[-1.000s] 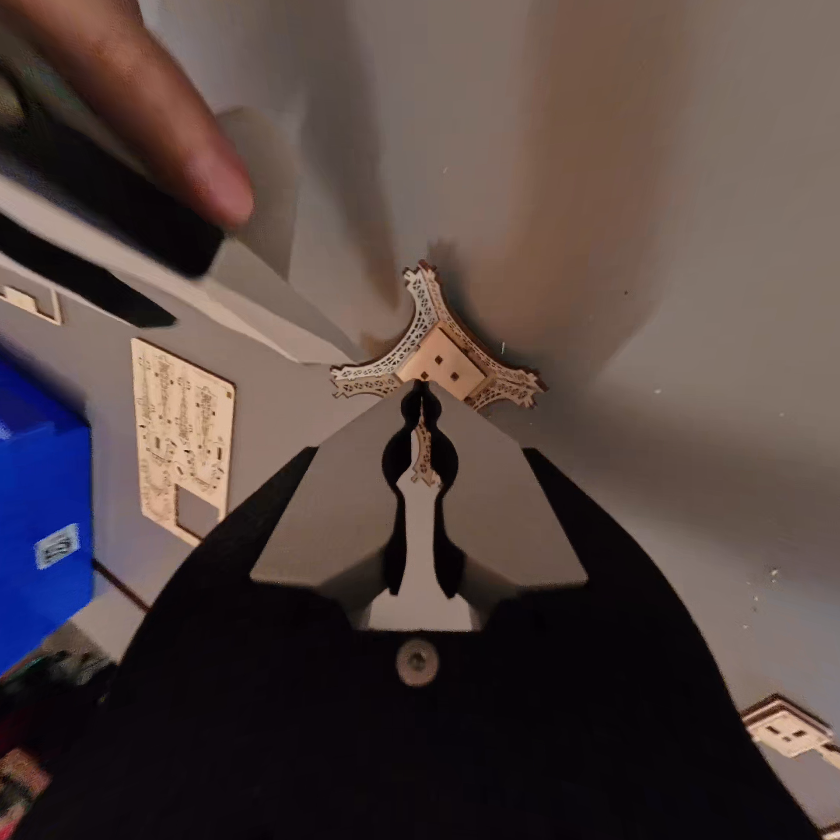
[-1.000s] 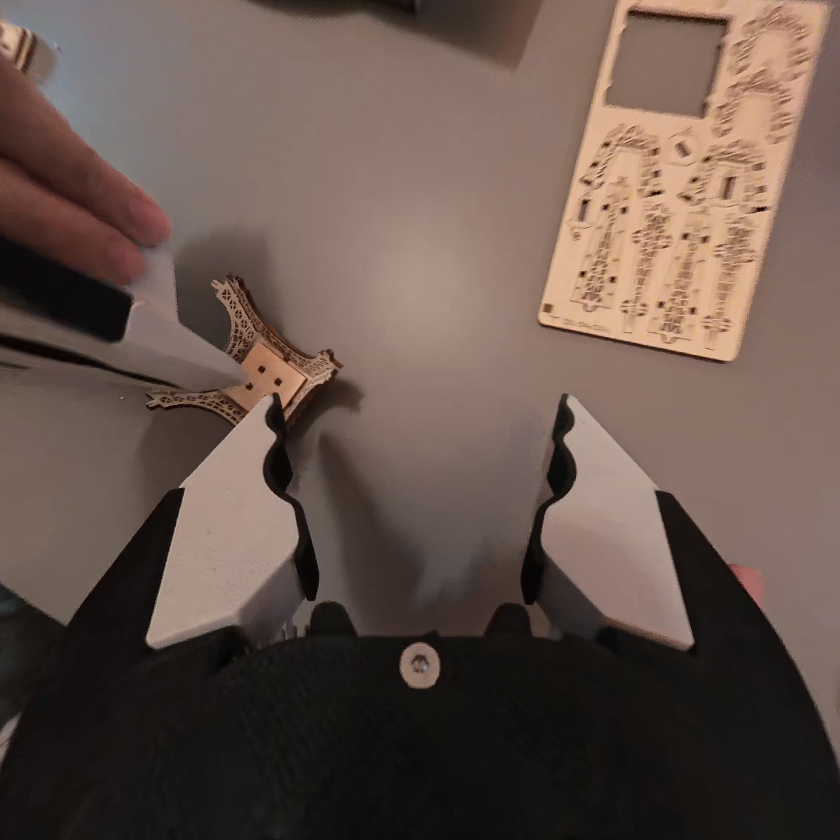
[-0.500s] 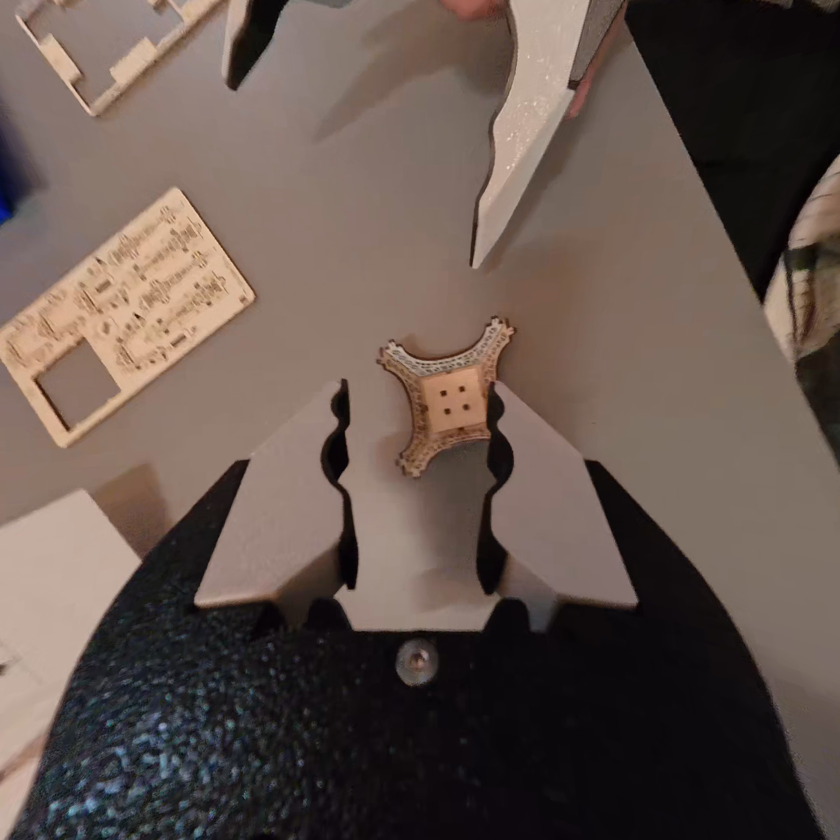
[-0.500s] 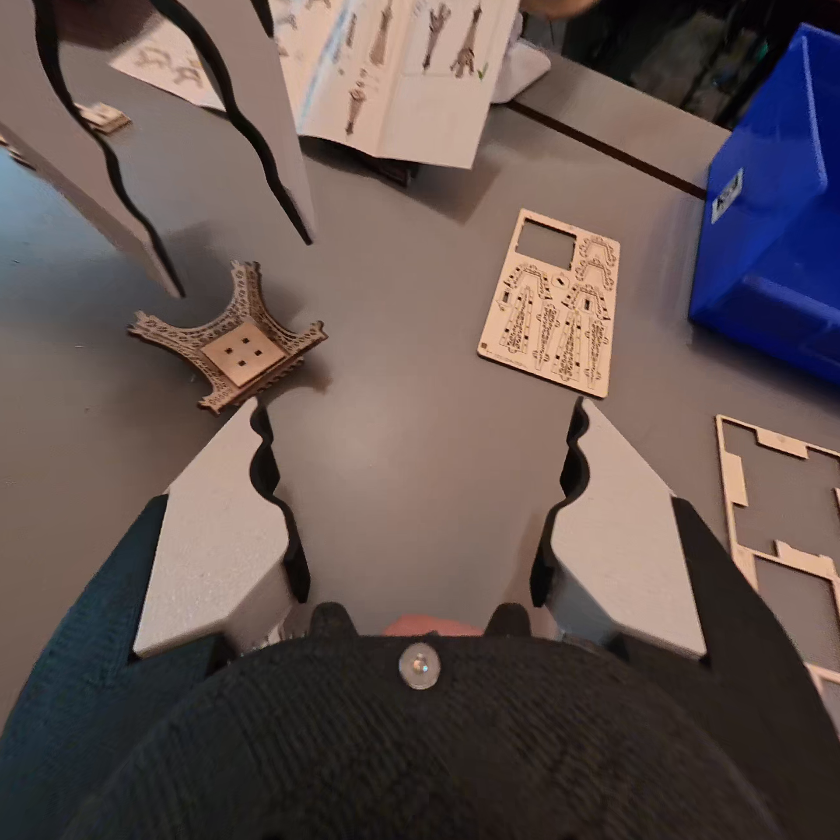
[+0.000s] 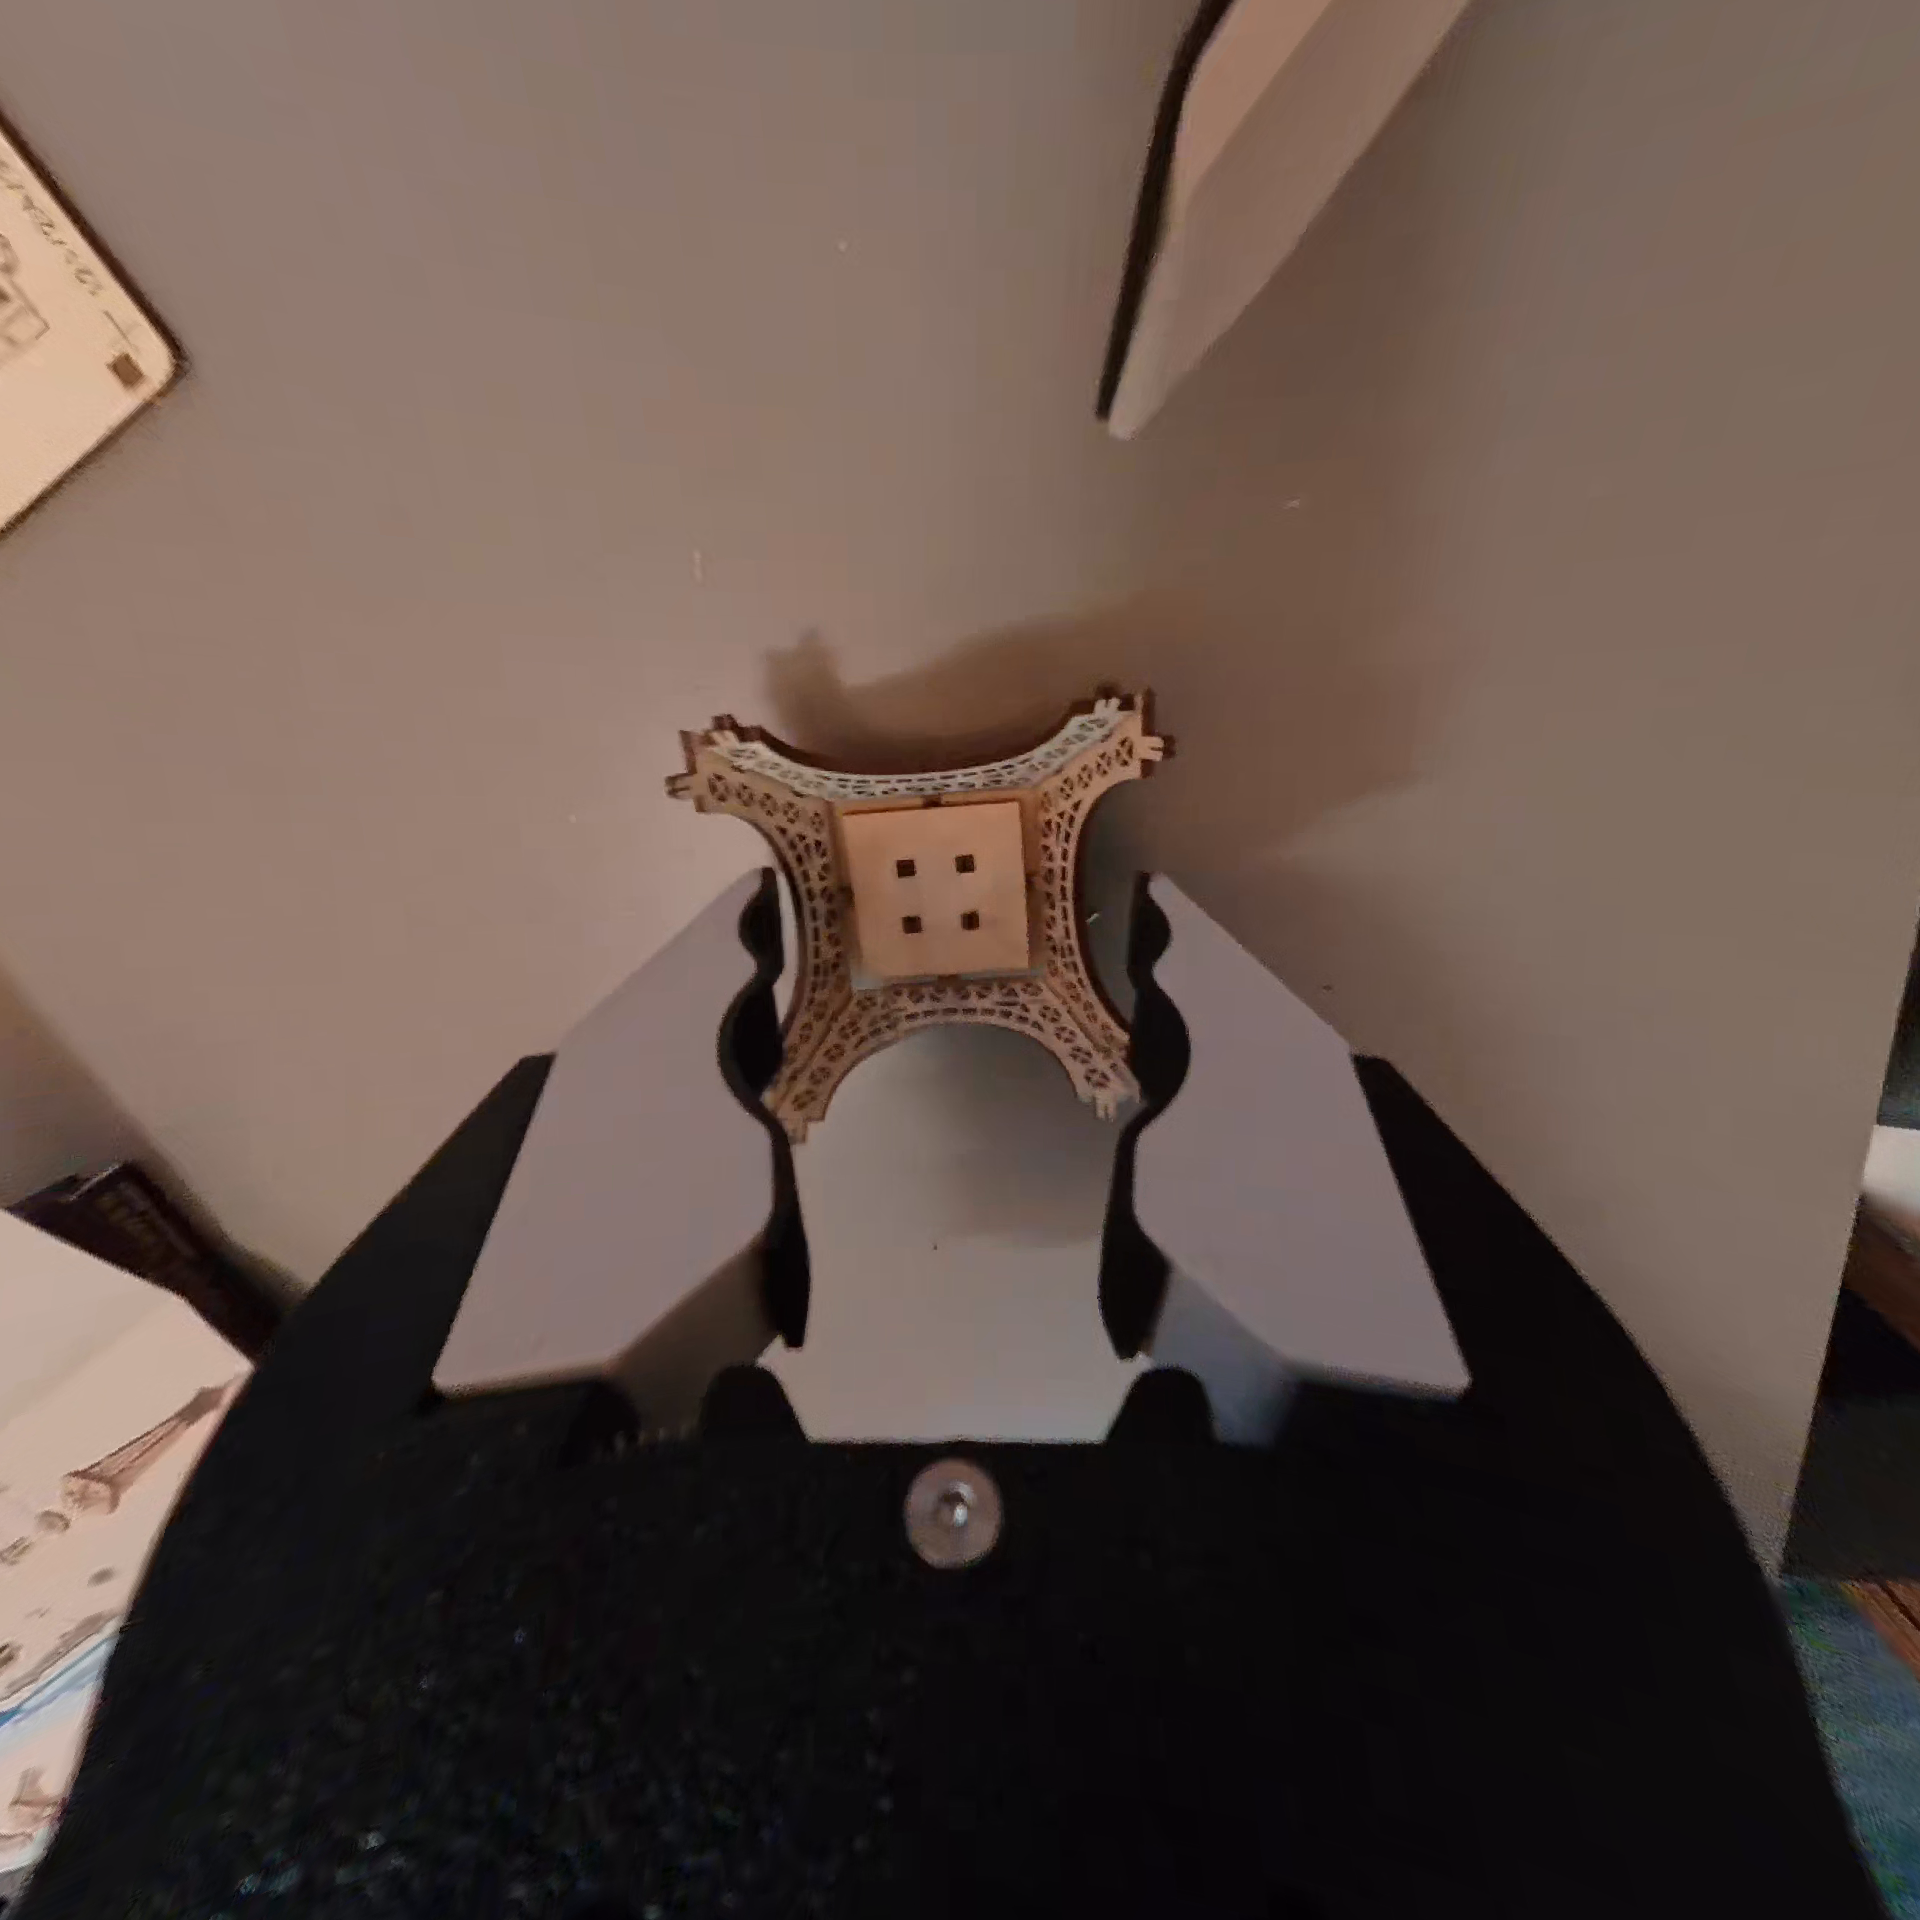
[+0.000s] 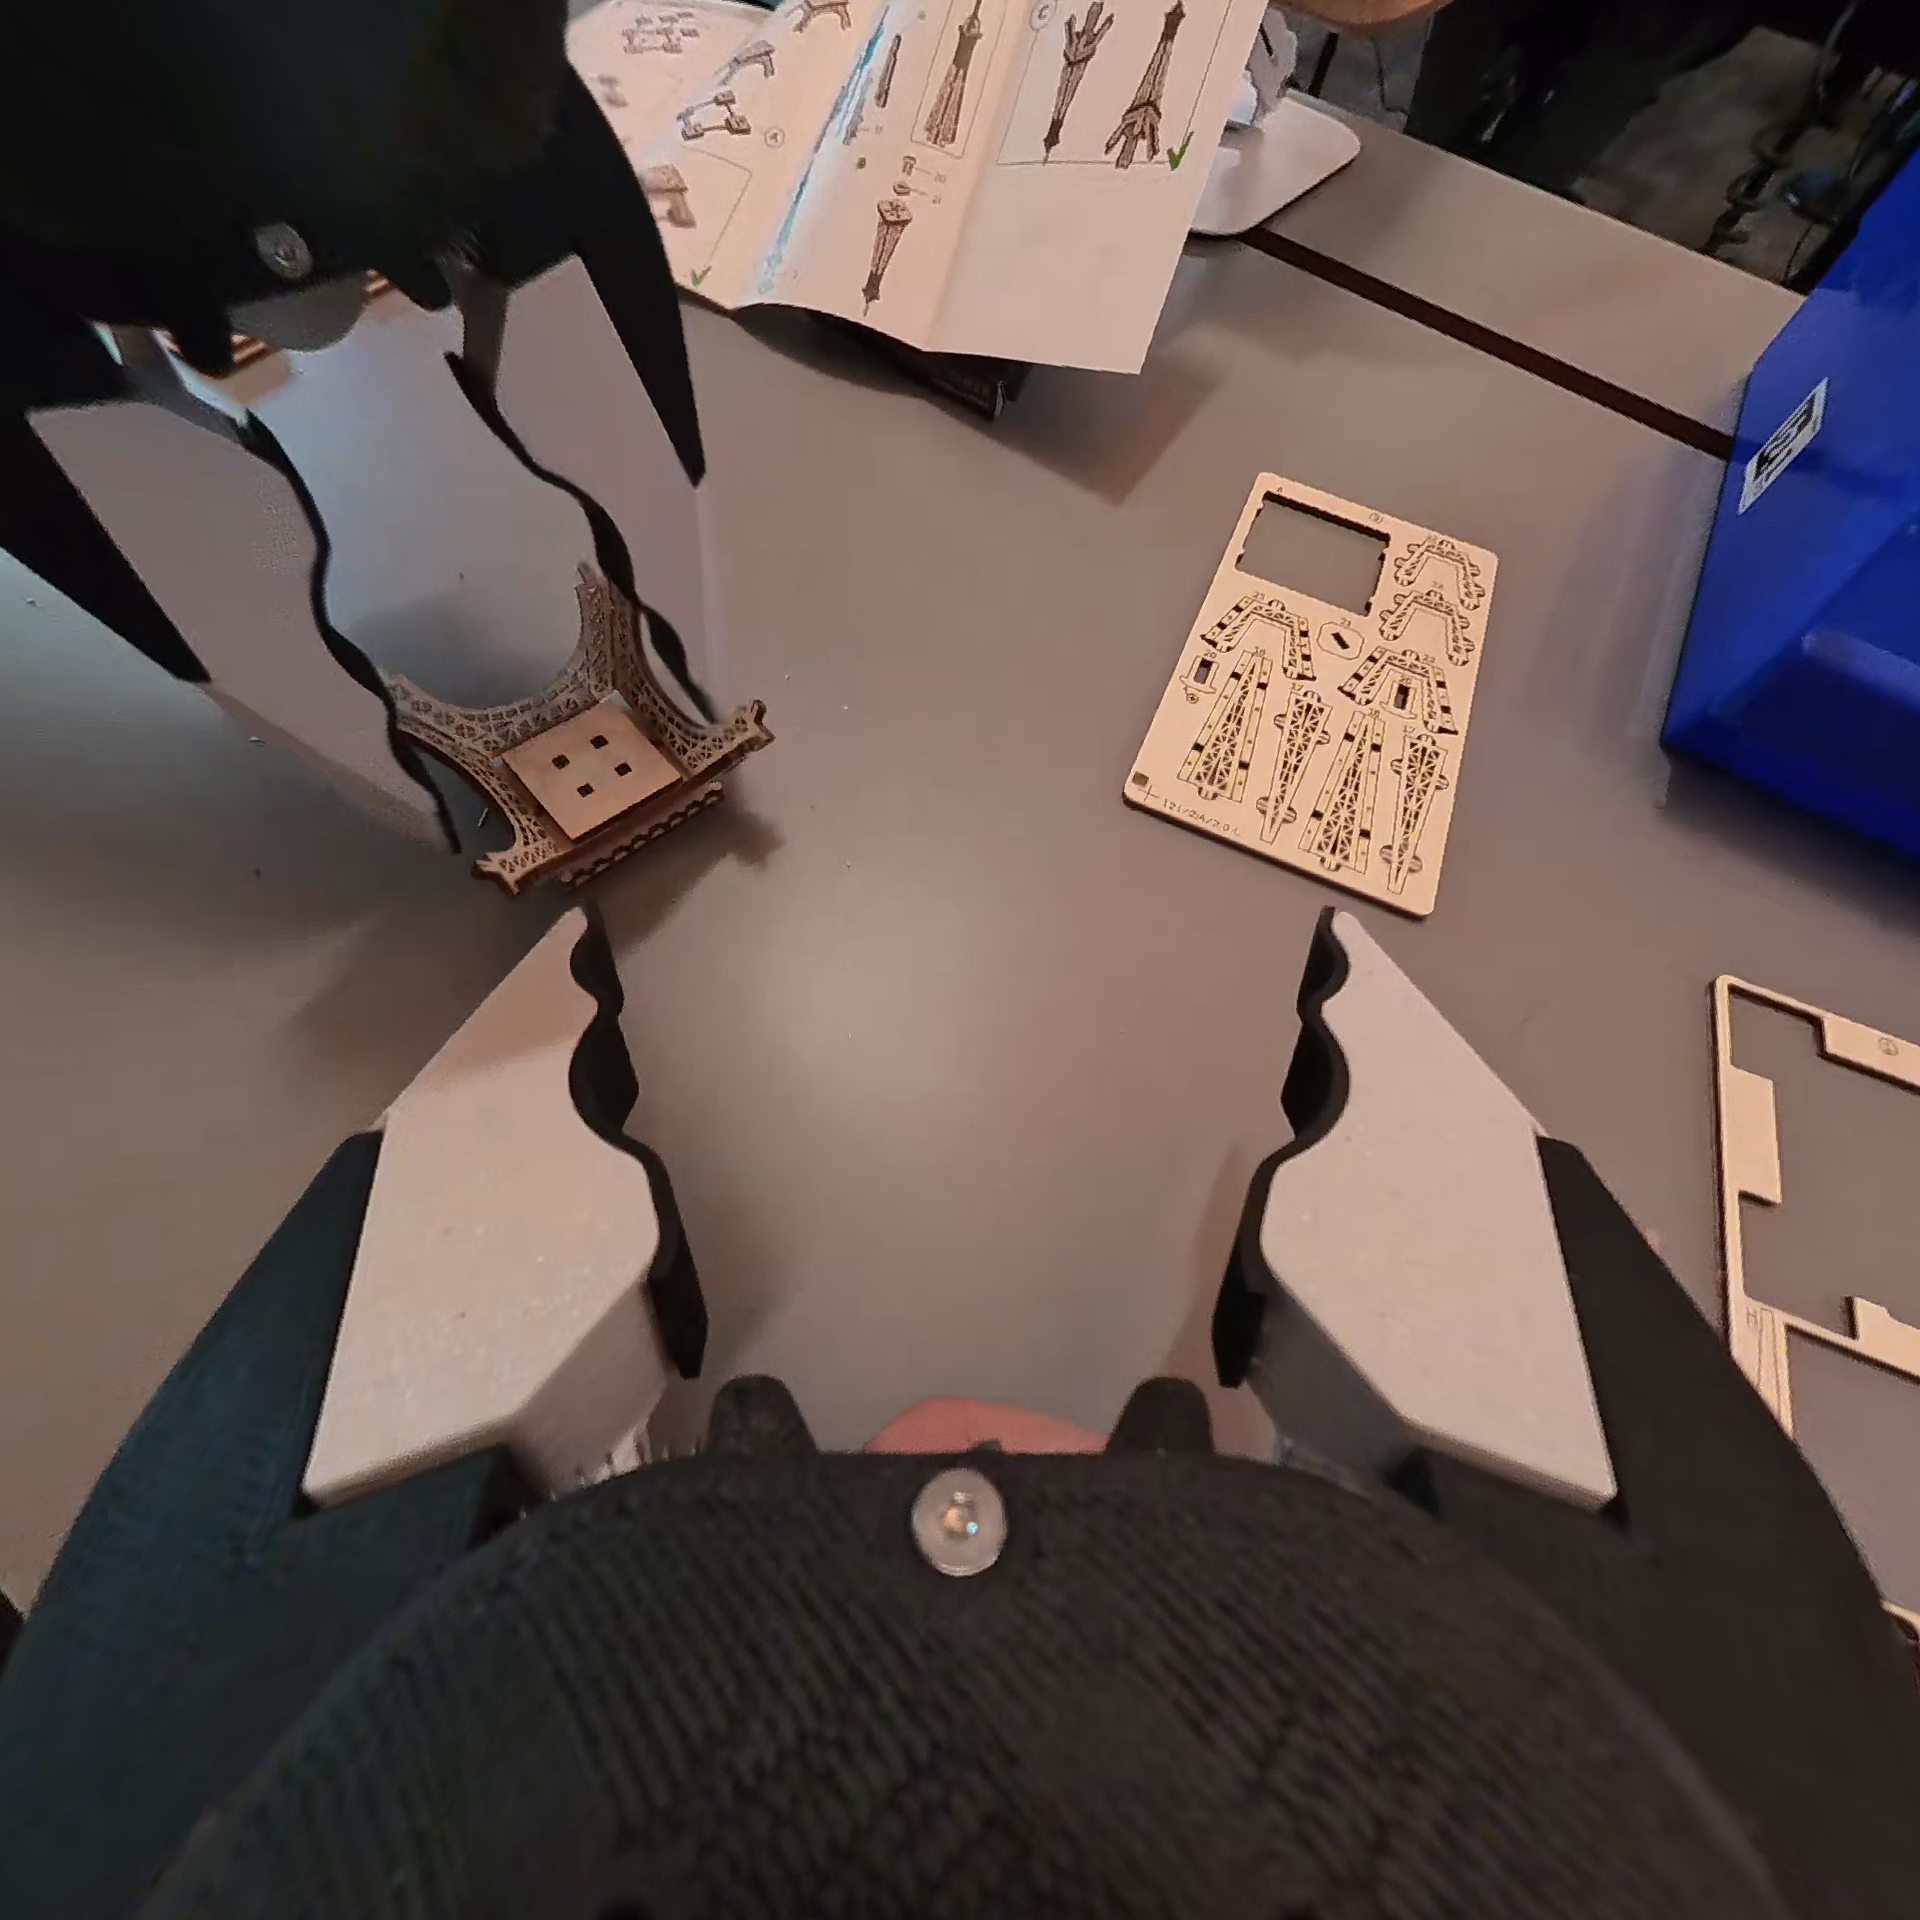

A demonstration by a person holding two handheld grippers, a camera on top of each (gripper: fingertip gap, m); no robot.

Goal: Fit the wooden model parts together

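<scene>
The wooden lattice tower base (image 5: 925, 904) stands on the grey table (image 5: 520, 520), its square top plate with several small holes facing up. My left gripper (image 5: 956, 883) is open, with one jaw on each side of the base, close to its legs. In the right wrist view the base (image 6: 592, 774) lies at the left, with the left gripper (image 6: 571, 774) reaching down around it. My right gripper (image 6: 956, 925) is open and empty above the bare table, to the right of the base. One of its fingers (image 5: 1174, 208) shows at the top of the left wrist view.
A wooden parts sheet (image 6: 1320, 696) lies to the right of the base. A blue bin (image 6: 1829, 582) stands at the far right. An emptied wooden frame (image 6: 1818, 1195) lies at the right edge. A folded instruction sheet (image 6: 935, 156) lies at the back.
One second ago my left gripper was shut on a thin wooden piece at the base. It then opened and has now moved so its jaws straddle the base. The right gripper drew back, still open.
</scene>
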